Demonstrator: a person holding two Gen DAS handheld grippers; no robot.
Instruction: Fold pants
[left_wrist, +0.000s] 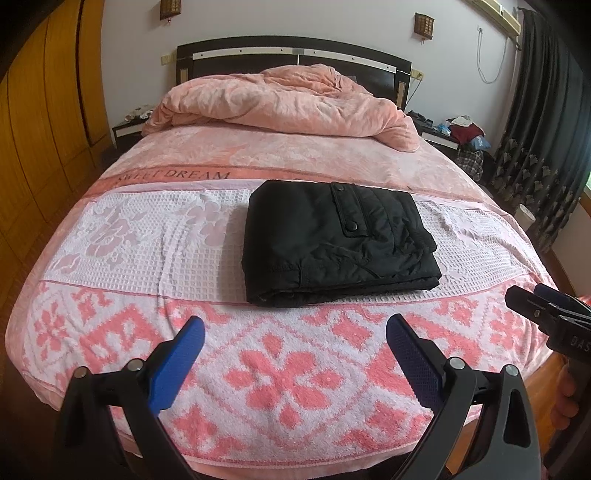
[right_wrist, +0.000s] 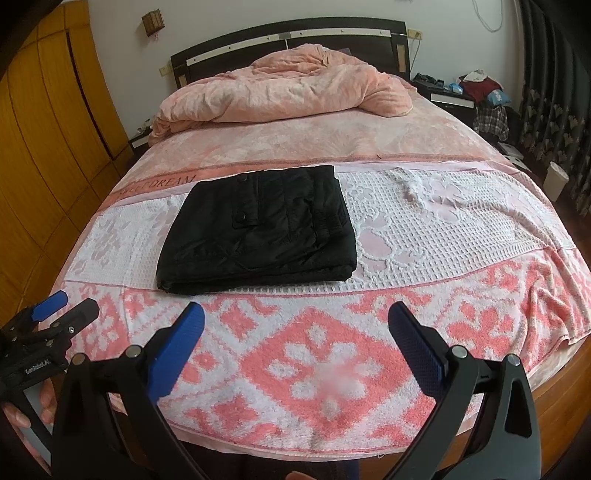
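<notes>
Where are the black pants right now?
The folded black pants lie on the white waffle band of the towel, just below the "SWEET DREAM" strip, beyond both open grippers and untouched.

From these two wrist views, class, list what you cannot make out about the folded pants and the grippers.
- Black pants: inner layers and underside hidden by the top fold, both views.
- Right gripper: cut off by the left wrist view's right edge.
- Left gripper: partly cut off by the right wrist view's left edge.
- Towel: one patch blurred, right wrist view.

one folded pants (left_wrist: 338, 240), two hand-held grippers (left_wrist: 293, 341) (right_wrist: 295, 328), one quilt (left_wrist: 280, 105)
</notes>
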